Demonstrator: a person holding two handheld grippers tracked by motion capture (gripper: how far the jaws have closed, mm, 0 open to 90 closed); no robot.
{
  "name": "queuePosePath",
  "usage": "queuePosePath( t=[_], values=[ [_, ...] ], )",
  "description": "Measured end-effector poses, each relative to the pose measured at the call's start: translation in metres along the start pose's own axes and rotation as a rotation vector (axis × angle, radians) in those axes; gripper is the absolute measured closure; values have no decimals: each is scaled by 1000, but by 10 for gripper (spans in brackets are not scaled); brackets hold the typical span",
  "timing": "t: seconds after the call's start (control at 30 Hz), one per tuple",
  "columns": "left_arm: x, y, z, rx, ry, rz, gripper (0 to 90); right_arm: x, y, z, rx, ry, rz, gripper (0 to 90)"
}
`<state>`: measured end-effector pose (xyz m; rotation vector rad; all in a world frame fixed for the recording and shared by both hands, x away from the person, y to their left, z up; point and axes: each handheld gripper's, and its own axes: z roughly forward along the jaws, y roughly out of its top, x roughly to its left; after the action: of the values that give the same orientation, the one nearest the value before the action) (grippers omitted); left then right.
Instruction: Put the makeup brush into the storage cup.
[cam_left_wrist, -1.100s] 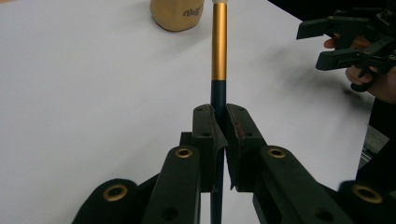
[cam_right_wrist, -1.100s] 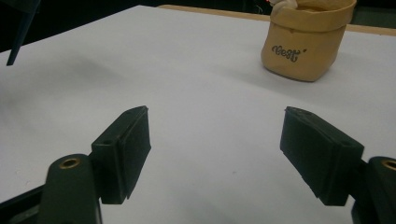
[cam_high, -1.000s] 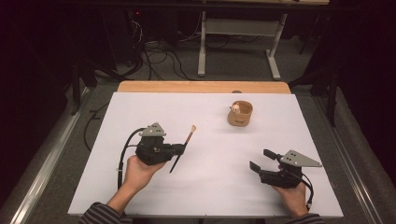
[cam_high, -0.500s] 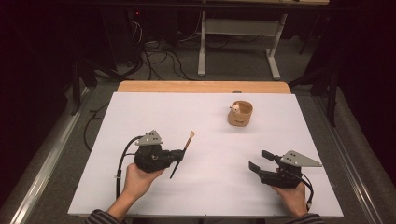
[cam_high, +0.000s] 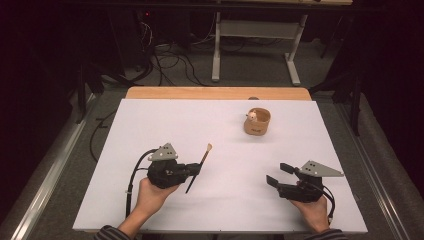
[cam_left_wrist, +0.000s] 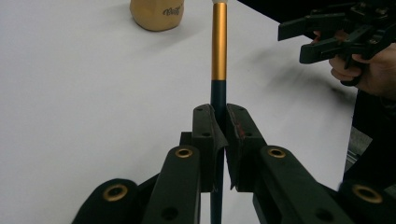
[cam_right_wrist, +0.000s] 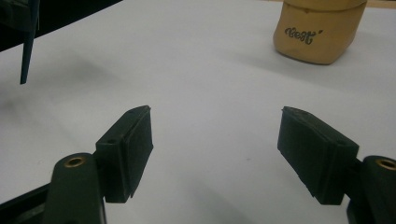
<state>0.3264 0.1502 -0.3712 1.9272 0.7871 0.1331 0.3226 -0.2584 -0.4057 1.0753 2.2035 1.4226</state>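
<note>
The left gripper (cam_high: 192, 170) is clamping a slim brush (cam_left_wrist: 218, 70) by its dark teal handle, its jaws pressed tight on either side, and is holding it above the white surface (cam_high: 165, 125) on the person's left. The step in hand seems to be carrying the brush toward the tan cup (cam_high: 257, 122), which is standing well apart, at the far right of the surface. The right gripper (cam_high: 278, 175) is waiting near the front right edge with its jaws spread wide and nothing between them.

The next move probably calls for tipping the brush upright and lining it up over the cup's mouth before letting go (a small pale thing is already sitting inside, so room may be tight).

The brush is thin and round, with a matte gold metal ferrule and a pale tip. The cup is squat and smooth, with dark script on its side; the surface is looking flat and matte.
</note>
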Motion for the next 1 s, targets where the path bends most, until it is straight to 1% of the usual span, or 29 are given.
queuePosePath(
  t=[0.1,0.13,0.17,0.27,0.37,0.5,0.6,0.67,0.77,0.9,1.0],
  values=[
    [-1,0,-1,-11,-5,3,832,1,0,1,18,8,-11,272],
    [-1,1,-1,-10,-8,5,832,2,1,1,22,11,-1,270],
    [-2,1,0,-11,-9,9,832,3,1,1,24,14,-7,269],
    [-4,1,1,-12,-17,16,832,6,4,1,20,23,-5,266],
    [-6,4,1,-12,-5,38,831,7,6,2,26,32,3,263],
    [-7,6,2,-11,-11,46,832,7,8,1,23,23,9,263],
    [-6,6,4,-8,-13,47,832,9,11,1,16,18,-2,265],
    [-7,6,5,-8,-14,50,832,11,13,1,-1,0,-5,275],
    [-9,8,7,-8,-14,61,832,11,16,0,-11,-26,-21,274],
    [-15,10,10,-5,-26,78,832,12,17,-1,-15,-31,-15,276],
    [-17,11,13,0,-34,80,832,14,18,-2,-24,-29,-20,298]
  ],
)
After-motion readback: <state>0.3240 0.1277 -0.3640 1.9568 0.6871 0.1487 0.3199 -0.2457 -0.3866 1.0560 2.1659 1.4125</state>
